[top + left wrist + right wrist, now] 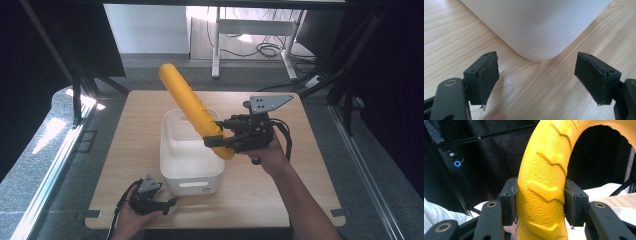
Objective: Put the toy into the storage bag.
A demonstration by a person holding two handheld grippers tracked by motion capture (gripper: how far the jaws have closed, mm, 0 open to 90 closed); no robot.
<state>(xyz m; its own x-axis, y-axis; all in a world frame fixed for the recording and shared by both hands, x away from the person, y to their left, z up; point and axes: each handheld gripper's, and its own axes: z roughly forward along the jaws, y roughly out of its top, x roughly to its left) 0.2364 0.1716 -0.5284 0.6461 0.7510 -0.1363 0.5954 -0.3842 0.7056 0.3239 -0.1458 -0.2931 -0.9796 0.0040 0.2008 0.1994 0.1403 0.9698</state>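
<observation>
A yellow ring [187,100] with a tyre-like tread is held up over the white bin [165,150], tilted, its top leaning toward the far left. My right gripper [216,134] is shut on the ring's lower end, above the bin's right rim. In the right gripper view the yellow ring [544,170] arches up and right from between the pads [570,202] of my right gripper [543,198]. My left gripper [171,203] rests on the table at the bin's near left corner, open. Its view shows my left gripper [537,65] with nothing between its jaws, facing the white bin [536,25].
The wooden table [280,190] is small, and the bin takes up its middle. Black frame posts [75,85] stand at the far left and far right. A white desk [252,30] with cables under it stands on the floor beyond the table.
</observation>
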